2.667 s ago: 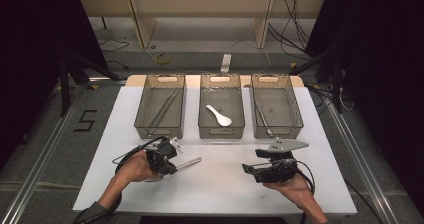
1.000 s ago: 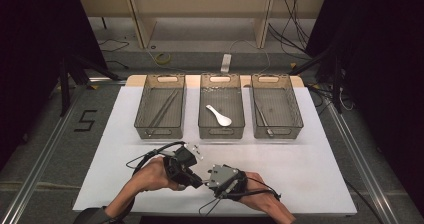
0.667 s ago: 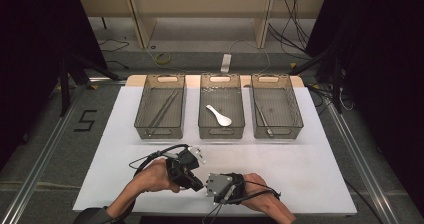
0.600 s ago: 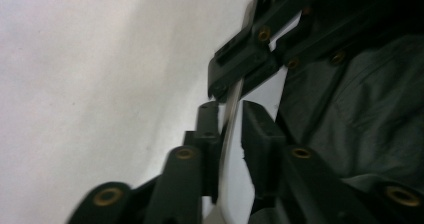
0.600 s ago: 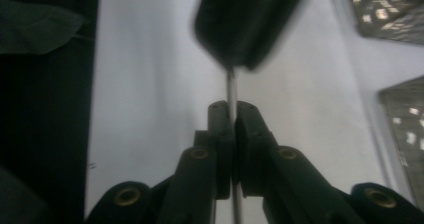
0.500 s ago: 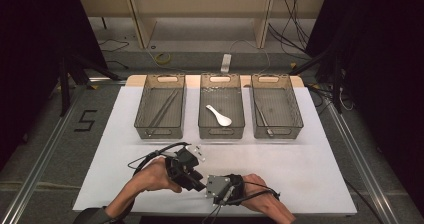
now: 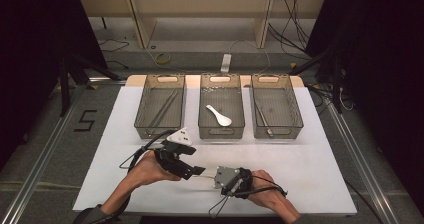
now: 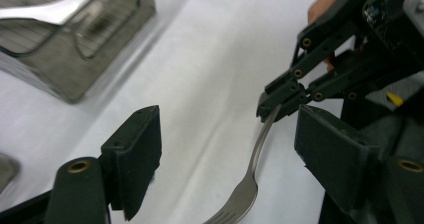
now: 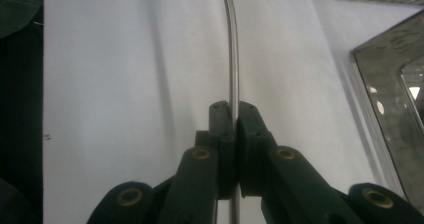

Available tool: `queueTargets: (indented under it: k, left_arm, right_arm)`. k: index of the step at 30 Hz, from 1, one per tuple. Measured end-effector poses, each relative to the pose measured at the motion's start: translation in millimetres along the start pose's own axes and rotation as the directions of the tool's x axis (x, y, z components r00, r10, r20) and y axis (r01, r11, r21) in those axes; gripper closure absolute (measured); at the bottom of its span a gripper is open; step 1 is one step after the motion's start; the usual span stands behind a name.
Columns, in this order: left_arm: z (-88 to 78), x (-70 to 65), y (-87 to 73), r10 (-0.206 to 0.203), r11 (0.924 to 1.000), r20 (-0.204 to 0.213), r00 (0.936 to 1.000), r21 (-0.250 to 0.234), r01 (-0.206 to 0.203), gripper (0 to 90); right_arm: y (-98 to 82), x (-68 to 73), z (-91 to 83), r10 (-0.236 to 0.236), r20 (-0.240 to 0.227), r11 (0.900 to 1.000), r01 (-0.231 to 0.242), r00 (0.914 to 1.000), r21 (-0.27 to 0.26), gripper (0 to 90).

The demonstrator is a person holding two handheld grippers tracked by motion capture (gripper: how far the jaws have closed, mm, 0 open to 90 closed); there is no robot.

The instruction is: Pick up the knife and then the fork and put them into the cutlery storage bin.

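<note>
A metal fork (image 7: 205, 176) hangs just above the white table (image 7: 310, 169), between my two grippers near the front edge. My right gripper (image 9: 231, 115) is shut on the fork's thin handle (image 9: 233, 59); in the left gripper view the right gripper (image 8: 274, 104) pinches the handle's end. My left gripper (image 8: 230, 134) has just been opening: the fork's tines (image 8: 239, 200) lie between its jaws, and neither pad touches them. In the high view the left gripper (image 7: 196, 171) faces the right gripper (image 7: 214, 177) closely.
Three wire bins stand in a row at the back: the left bin (image 7: 160, 134) with long metal sticks, the middle bin (image 7: 221, 132) with a white spoon (image 7: 220, 116), the right bin (image 7: 277, 132) with a metal utensil (image 7: 263, 120). Cables trail from both grippers.
The hands came together from apart. The right gripper shut on the fork's handle, then the left gripper's jaws opened off the fork and the left hand drew slightly back.
</note>
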State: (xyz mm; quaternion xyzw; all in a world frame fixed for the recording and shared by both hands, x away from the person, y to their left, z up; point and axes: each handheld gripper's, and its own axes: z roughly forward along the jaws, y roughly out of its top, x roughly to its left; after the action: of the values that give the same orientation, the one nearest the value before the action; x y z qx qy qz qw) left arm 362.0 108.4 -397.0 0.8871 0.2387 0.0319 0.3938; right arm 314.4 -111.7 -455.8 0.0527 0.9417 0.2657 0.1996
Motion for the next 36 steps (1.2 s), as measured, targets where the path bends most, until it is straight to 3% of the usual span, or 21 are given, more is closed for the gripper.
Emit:
queueTargets:
  k: [10, 14, 19, 21, 25, 30, 32, 36]
  left_arm:
    - [-13.4, 8.4, -5.9, -0.032, 0.9915, -0.071, 0.9970, -0.128, 0.022, 21.3]
    - [-17.2, 12.1, -8.2, -0.052, 0.9880, -0.091, 0.9944, -0.150, 0.038, 19.9]
    - [-22.1, 15.9, -13.1, -0.085, 0.9786, -0.129, 0.9880, -0.197, 0.058, 19.2]
    - [-24.9, 17.6, -15.9, -0.107, 0.9715, -0.141, 0.9842, -0.225, 0.074, 19.2]
    - [-30.3, 20.1, -22.0, -0.135, 0.9589, -0.153, 0.9789, -0.269, 0.090, 18.9]
    - [-31.9, 22.2, -31.9, -0.155, 0.9484, -0.174, 0.9725, -0.302, 0.097, 17.1]
    - [-31.7, 23.5, -35.9, -0.163, 0.9468, -0.185, 0.9692, -0.306, 0.101, 17.0]
    - [-32.2, 25.7, -41.2, -0.182, 0.9467, -0.205, 0.9617, -0.301, 0.115, 16.7]
  right_arm:
    - [-10.8, -12.9, -4.2, 0.066, 0.025, 0.998, -0.066, 0.9975, 0.003, 87.5]
    - [-15.0, -17.0, -6.6, 0.086, 0.038, 0.996, -0.087, 0.9956, 0.008, 87.5]
    - [-21.6, -23.3, -9.3, 0.131, 0.052, 0.991, -0.132, 0.9900, 0.009, 87.5]
    - [-24.8, -27.3, -11.4, 0.147, 0.058, 0.989, -0.148, 0.9874, 0.006, 87.5]
    - [-32.5, -36.7, -16.6, 0.198, 0.069, 0.980, -0.198, 0.9778, -0.011, 87.5]
    - [-41.1, -45.9, -25.9, 0.280, 0.083, 0.960, -0.277, 0.9564, -0.042, 87.5]
    - [-44.3, -50.4, -29.6, 0.307, 0.087, 0.951, -0.303, 0.9479, -0.056, 87.5]
    - [-48.9, -58.4, -37.5, 0.373, 0.098, 0.927, -0.365, 0.9228, -0.092, 87.5]
